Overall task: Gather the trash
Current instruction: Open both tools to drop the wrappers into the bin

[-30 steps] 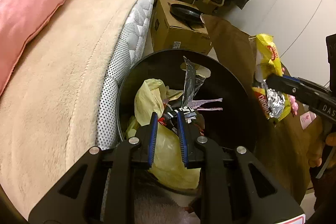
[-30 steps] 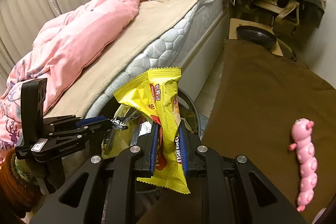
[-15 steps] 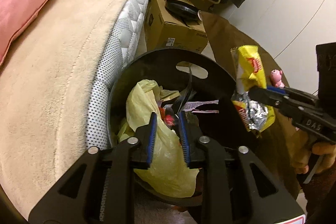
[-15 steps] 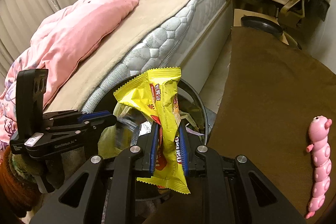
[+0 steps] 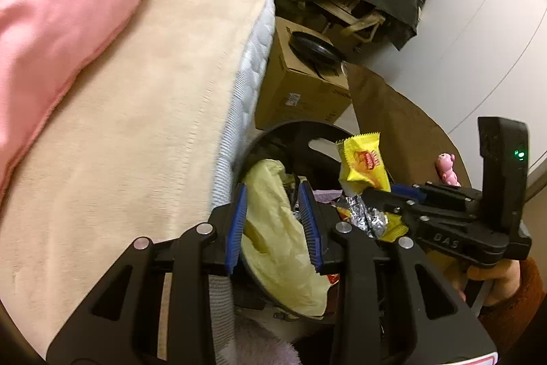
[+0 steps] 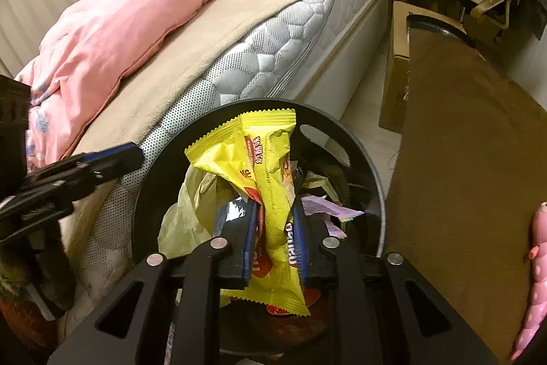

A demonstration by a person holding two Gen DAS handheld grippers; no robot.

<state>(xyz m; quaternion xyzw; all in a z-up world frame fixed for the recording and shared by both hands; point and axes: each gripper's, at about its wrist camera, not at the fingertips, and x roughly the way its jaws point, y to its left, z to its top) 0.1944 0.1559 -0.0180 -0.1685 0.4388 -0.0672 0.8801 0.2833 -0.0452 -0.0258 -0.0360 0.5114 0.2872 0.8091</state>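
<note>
A round black bin [image 6: 160, 170] stands on the floor against the bed, holding a pale yellow plastic bag [image 5: 273, 228] and several wrappers. My right gripper [image 6: 276, 204] hangs over the bin's mouth with a crumpled yellow snack wrapper [image 6: 259, 146] upright between its blue pads. Its jaws are opening, and the pads still touch the wrapper. The left wrist view shows that wrapper [image 5: 364, 163] and the right gripper [image 5: 367, 194] above the bin's rim [image 5: 290, 127]. My left gripper [image 5: 272, 190] sits over the bin's near left edge, its jaws opening with nothing between them.
A bed with a beige blanket [image 5: 136, 125] and pink duvet [image 6: 130, 23] flanks the bin on the left. Behind the bin is a cardboard box [image 5: 301, 91] with a black pan on top. A brown mat [image 6: 461, 159] with a pink caterpillar toy [image 6: 533, 279] lies right.
The left gripper let a dark wrapper drop into the bin, spread its jaws and drew back toward the bed. The right gripper carried the yellow wrapper down over the bin's mouth.
</note>
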